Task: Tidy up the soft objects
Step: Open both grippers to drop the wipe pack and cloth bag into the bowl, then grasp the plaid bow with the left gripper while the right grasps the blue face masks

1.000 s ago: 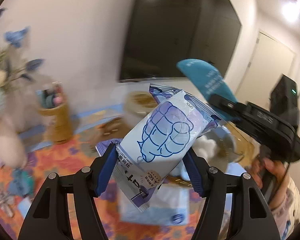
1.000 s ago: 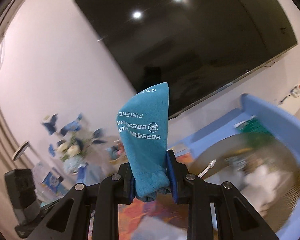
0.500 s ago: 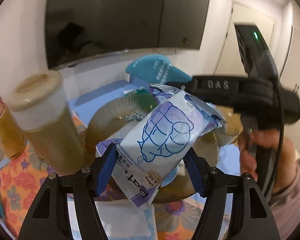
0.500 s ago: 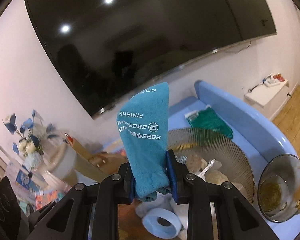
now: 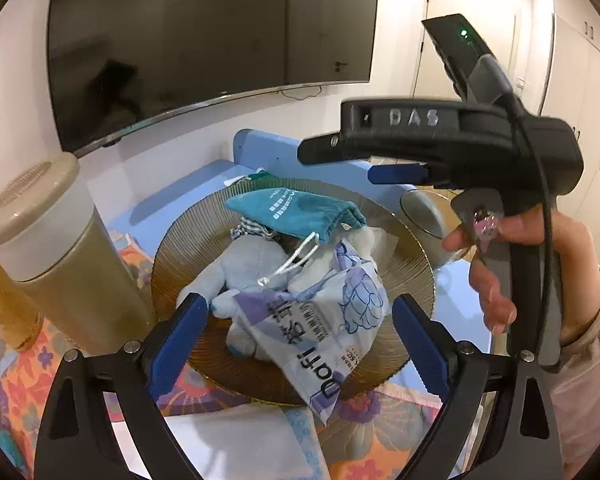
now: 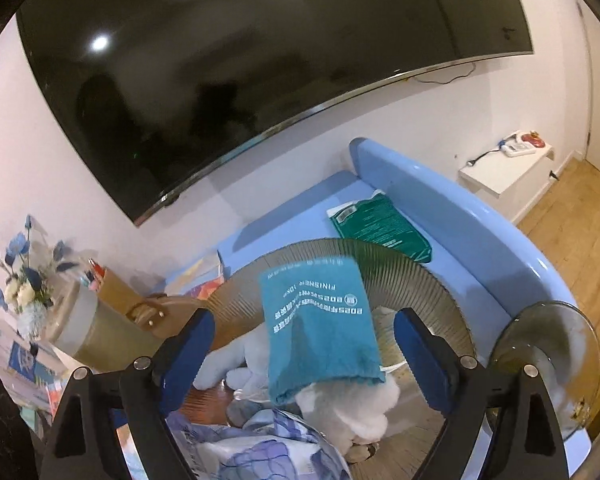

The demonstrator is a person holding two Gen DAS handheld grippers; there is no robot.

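On the blue table [image 5: 204, 188], beneath the wall-mounted television [image 5: 204, 44], sits a wide ribbed amber dish [image 5: 404, 248], and everything soft is heaped in it. A pale plush toy [image 5: 252, 264] lies at the dish's centre. A white-and-purple tissue pack [image 5: 324, 320] leans over the dish's near rim, between the spreading jaws of the left gripper [image 5: 300, 332], whose pads stand clear of it. A teal drawstring pouch [image 6: 320, 320] (printed with white lettering) rests toward the dish's far side, atop the plush; the right gripper [image 6: 304, 356] is opening too, not touching the pouch. A lidded jar [image 5: 48, 248] stands just left of the dish.
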